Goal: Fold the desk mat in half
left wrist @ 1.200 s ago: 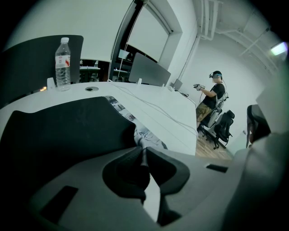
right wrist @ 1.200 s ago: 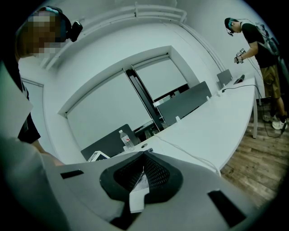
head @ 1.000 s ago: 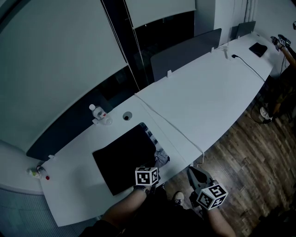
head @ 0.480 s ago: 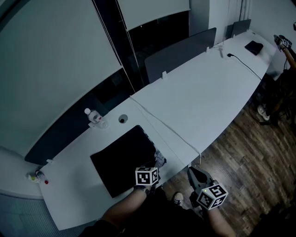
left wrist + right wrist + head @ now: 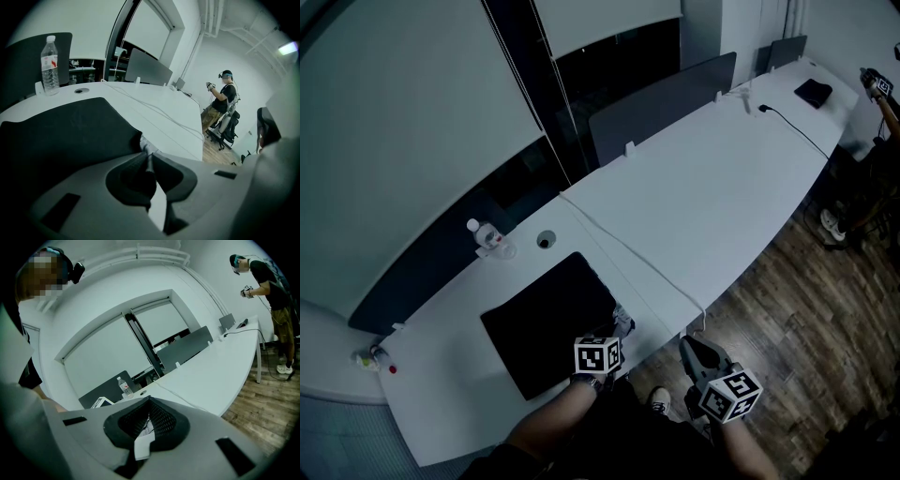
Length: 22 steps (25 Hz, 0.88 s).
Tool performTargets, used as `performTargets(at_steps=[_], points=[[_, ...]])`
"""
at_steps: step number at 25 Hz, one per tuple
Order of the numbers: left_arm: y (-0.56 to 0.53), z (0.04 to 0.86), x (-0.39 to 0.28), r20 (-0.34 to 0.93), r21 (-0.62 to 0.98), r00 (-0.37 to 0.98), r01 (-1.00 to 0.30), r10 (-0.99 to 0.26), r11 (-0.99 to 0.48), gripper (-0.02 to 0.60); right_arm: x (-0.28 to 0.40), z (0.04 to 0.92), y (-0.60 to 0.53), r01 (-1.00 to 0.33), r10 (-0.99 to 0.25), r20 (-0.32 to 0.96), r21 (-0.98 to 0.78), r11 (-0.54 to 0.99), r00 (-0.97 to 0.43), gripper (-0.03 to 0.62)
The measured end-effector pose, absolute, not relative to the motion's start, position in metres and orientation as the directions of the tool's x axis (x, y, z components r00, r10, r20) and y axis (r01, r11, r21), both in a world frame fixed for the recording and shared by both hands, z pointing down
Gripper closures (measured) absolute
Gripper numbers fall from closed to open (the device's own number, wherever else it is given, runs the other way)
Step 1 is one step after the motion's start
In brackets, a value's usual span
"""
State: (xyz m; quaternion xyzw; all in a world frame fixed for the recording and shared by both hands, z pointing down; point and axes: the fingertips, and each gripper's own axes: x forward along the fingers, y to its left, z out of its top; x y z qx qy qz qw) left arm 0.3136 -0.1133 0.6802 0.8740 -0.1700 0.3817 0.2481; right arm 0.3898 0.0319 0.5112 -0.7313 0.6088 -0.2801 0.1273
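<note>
Here, the black rectangular desk mat (image 5: 548, 323) lies unfolded on the white tabletop (image 5: 703, 206). The left hand-held gripper (image 5: 622, 324) pinches its near right corner. The right hand-held gripper (image 5: 693, 350), jaws together and empty, hangs off the tabletop's edge.

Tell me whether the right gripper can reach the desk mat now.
Probably yes: the right gripper hangs beside the table, whose bare top runs to the desk mat; the left gripper crowds only one corner.
</note>
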Motion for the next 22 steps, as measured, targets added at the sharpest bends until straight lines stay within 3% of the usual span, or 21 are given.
performTargets(at_steps=[9,22], points=[[-0.112,0.675,0.320,0.740,0.274,0.662,-0.458,-0.119,-0.845,0.486,0.391,0.513,0.032,-0.823,-0.963,0.258,-0.527,-0.212,0.083,0.574],[-0.092,0.647,0.306,0.699,0.256,0.688,-0.495,-0.195,-0.831,0.480,0.381,0.507,0.046,-0.855,-0.970,0.242,-0.501,-0.136,0.012,0.574]])
